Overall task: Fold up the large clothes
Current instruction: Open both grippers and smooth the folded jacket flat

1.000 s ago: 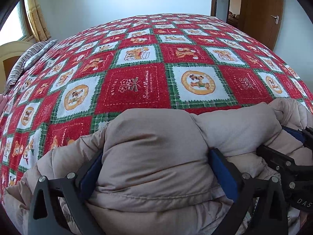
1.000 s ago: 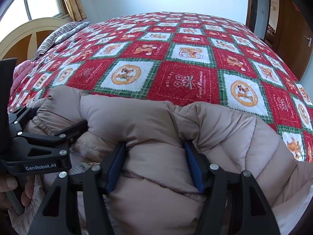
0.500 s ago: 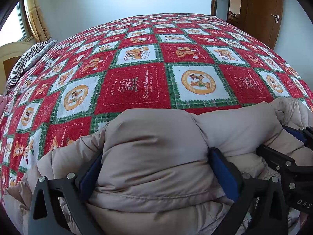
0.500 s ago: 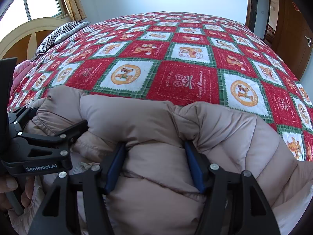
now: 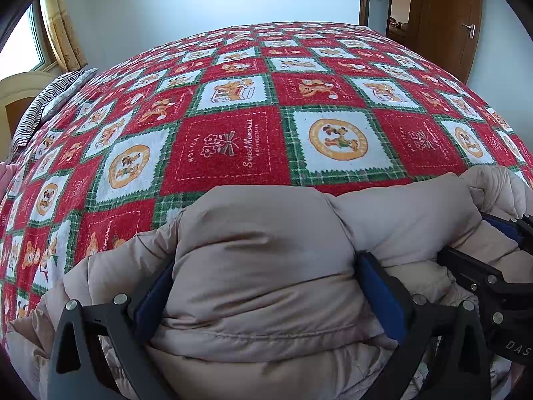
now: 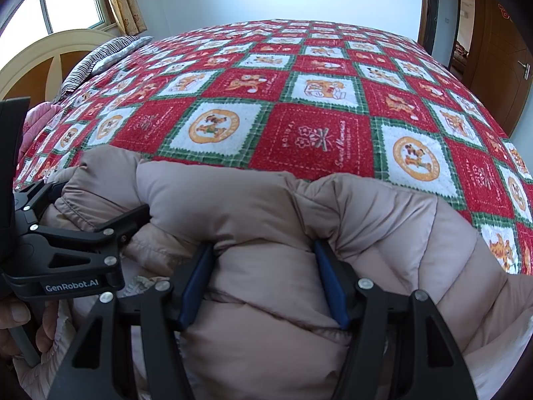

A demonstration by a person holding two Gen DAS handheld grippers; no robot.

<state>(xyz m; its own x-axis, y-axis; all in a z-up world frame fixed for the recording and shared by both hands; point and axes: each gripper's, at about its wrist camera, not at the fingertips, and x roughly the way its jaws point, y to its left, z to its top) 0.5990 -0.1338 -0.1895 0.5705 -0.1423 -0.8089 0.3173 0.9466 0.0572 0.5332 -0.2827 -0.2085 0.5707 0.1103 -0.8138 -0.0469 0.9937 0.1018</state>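
Observation:
A beige puffy down jacket point(image 5: 399, 220) point(image 6: 399, 233) lies bunched at the near edge of a bed. In the left wrist view my left gripper point(image 5: 266, 261) is shut on a thick fold of it, blue pads point(image 5: 379, 290) pressed into both sides. The right gripper point(image 6: 263, 246) is shut on another fold in the same way. The two grippers sit side by side: the right one shows at the right edge point(image 5: 493, 266) of the left view, the left one at the left edge point(image 6: 83, 230) of the right view. A person's hand point(image 6: 13, 316) holds the left handle.
The red, white and green patchwork bedspread point(image 5: 226, 146) point(image 6: 316, 140) stretches away beyond the jacket. A striped pillow point(image 6: 100, 60) and pink cloth point(image 6: 36, 120) lie by the arched headboard point(image 6: 50, 53) at far left. A wooden door point(image 5: 446, 16) stands at far right.

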